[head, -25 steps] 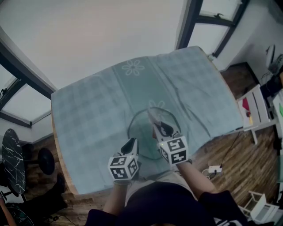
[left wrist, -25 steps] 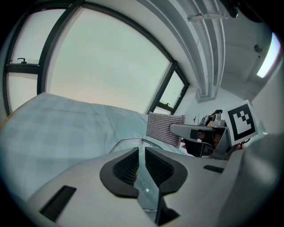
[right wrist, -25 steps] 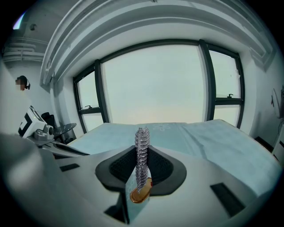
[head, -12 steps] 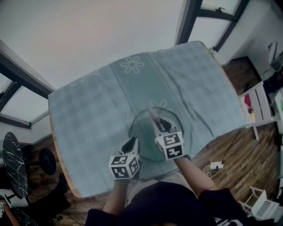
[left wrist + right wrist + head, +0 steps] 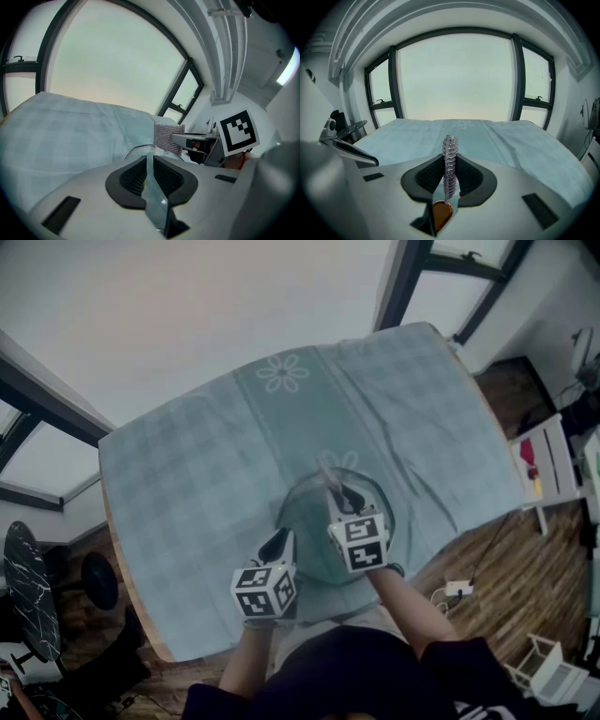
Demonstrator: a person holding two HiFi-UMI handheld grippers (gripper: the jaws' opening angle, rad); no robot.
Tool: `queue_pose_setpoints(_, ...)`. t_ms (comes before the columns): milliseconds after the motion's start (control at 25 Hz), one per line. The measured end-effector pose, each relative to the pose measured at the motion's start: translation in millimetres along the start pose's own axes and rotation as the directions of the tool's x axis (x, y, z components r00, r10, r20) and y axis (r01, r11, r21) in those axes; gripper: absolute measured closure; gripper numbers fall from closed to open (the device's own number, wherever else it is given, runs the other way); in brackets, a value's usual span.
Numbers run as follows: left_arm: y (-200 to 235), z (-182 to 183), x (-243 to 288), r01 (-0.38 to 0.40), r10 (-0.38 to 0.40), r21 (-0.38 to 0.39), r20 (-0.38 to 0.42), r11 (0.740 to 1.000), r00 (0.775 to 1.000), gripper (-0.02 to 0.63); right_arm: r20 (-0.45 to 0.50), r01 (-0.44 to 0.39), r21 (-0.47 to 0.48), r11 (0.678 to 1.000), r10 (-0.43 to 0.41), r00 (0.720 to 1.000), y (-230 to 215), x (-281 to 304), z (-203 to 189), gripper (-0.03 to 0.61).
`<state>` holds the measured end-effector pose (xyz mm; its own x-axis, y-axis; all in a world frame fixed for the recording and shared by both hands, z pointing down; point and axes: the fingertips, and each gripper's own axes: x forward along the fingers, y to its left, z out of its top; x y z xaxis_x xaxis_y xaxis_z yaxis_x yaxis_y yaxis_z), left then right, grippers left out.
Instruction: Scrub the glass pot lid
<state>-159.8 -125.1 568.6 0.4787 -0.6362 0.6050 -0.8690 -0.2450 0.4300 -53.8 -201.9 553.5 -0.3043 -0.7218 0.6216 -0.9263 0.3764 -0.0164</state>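
Pot lid (image 5: 305, 521) on tablecloth (image 5: 187, 474), left gripper (image 5: 279, 543) on near rim, scrub pad (image 5: 449, 159) in right gripper (image 5: 342, 495) above

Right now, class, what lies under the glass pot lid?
The teal tablecloth shows through the glass pot lid. Whatever lies beneath that cloth is covered. Whether the lid touches the cloth is unclear.

1. Daylight came through the large windows (image 5: 457, 77), which were washed out to a pale, featureless glow.
2. The head view was dim, cool-toned and low in contrast; the tablecloth (image 5: 187, 484) was evenly lit, with only soft shading along its creases.
3. Strong fisheye distortion bent the window frames (image 5: 180, 89), and both gripper views had dark corners.
4. A small glint sat on the glass pot lid (image 5: 157, 199); the scourer (image 5: 449, 164) was crisp, while the far edges looked softer.
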Motion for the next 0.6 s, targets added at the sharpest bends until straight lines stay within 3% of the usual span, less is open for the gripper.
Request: queue_pose_setpoints(600, 7.7, -0.6, 6.1, -0.003, 0.003, -0.015, -0.01, 1.0, 1.0, 0.569, -0.047, 0.004, -0.009, 1.0, -0.004, 0.999, 0.6, 18.9, -12.5, 0.5)
